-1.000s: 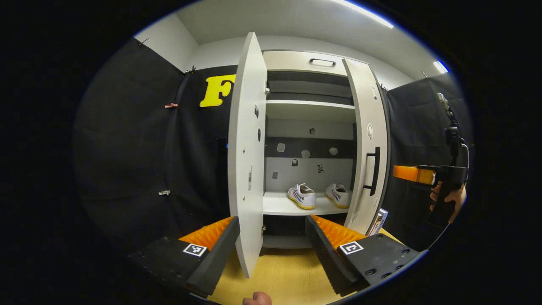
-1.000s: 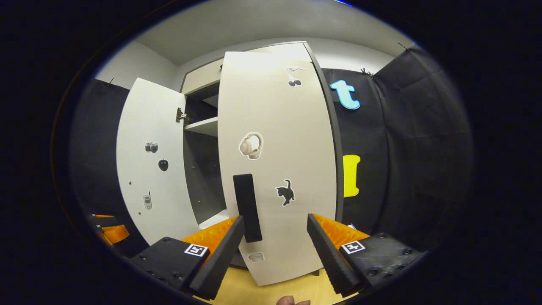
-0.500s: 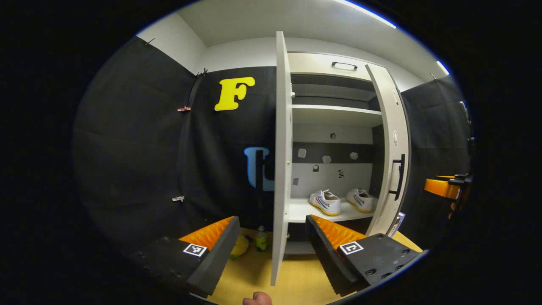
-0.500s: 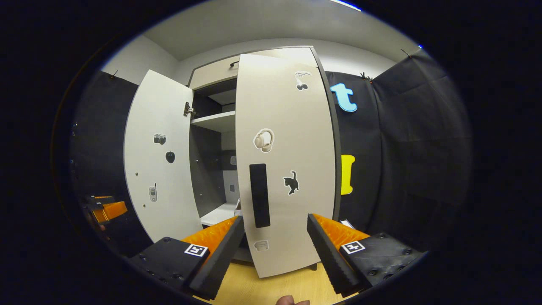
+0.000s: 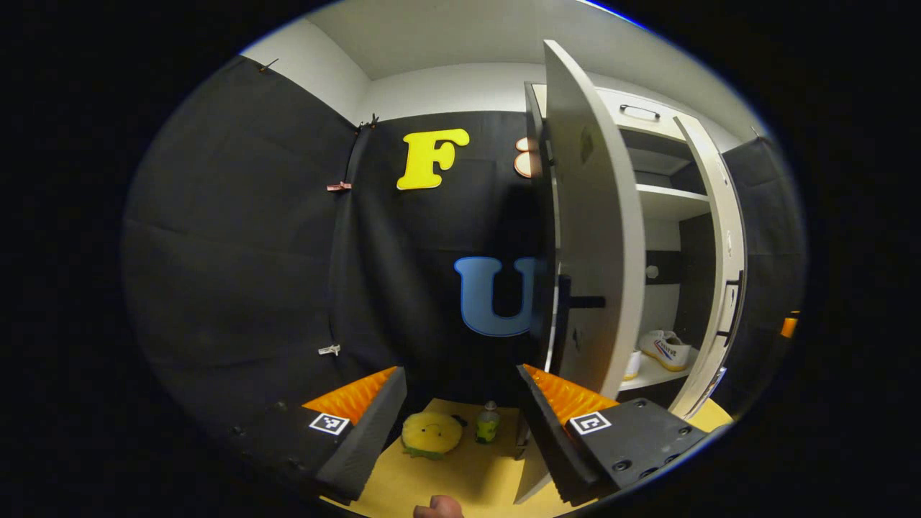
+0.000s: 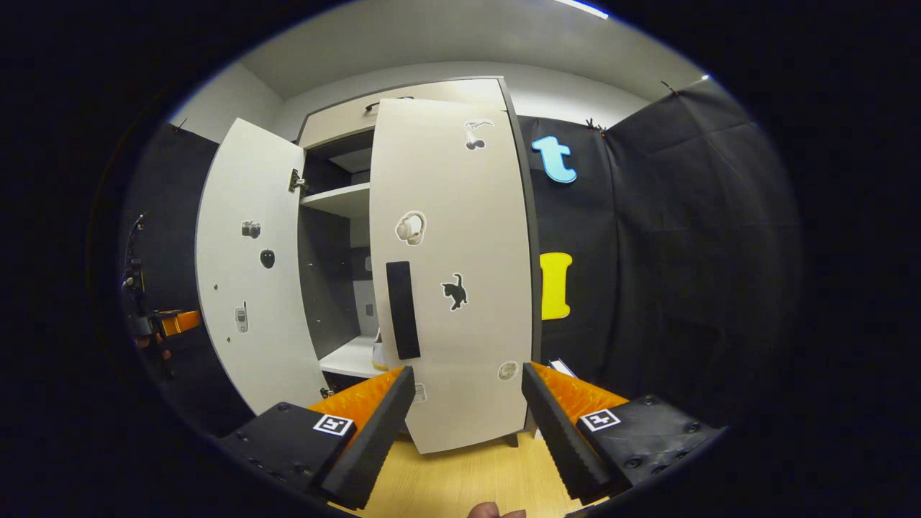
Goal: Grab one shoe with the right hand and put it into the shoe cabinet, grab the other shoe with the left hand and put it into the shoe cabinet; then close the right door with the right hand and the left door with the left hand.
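Ahead of the right gripper (image 6: 468, 424), fingers apart and empty, the right door (image 6: 453, 273) stands nearly shut; shoes (image 5: 665, 347) are shelved, so push it closed next

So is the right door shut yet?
No, partly open. The right door stands off the cabinet, with a gap showing a shelf beside the open left door.

White shoe cabinet (image 6: 432, 93): both doors ajar, right door (image 6: 460, 237) nearer closed than left door (image 6: 245, 288). White shoes (image 5: 665, 349) rest on its shelf (image 5: 647, 374).
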The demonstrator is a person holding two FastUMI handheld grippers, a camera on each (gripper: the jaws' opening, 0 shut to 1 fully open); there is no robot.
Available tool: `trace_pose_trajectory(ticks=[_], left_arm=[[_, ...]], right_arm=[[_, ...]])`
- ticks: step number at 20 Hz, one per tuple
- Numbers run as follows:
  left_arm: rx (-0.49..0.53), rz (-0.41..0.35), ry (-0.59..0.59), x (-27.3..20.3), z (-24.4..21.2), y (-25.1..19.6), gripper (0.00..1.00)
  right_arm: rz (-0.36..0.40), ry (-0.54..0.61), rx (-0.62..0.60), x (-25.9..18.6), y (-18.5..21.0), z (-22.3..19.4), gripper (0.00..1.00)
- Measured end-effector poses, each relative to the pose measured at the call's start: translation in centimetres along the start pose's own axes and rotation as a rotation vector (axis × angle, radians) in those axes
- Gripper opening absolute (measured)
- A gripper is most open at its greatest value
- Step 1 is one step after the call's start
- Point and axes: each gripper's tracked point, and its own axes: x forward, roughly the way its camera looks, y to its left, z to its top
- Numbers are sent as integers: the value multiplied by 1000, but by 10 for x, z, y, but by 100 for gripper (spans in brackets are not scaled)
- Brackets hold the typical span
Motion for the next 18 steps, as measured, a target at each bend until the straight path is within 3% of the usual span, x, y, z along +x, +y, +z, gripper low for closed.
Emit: trace_pose_trajectory(ticks=[6,18], left_arm=[[28,-35,-13,20,-7,-9,94],[-104,-45,11,8,-13,-57,91]], right_arm=[[-22,-7,-31,-8,-8,2,98],[18,-13,-9,-19,-10,7,98]])
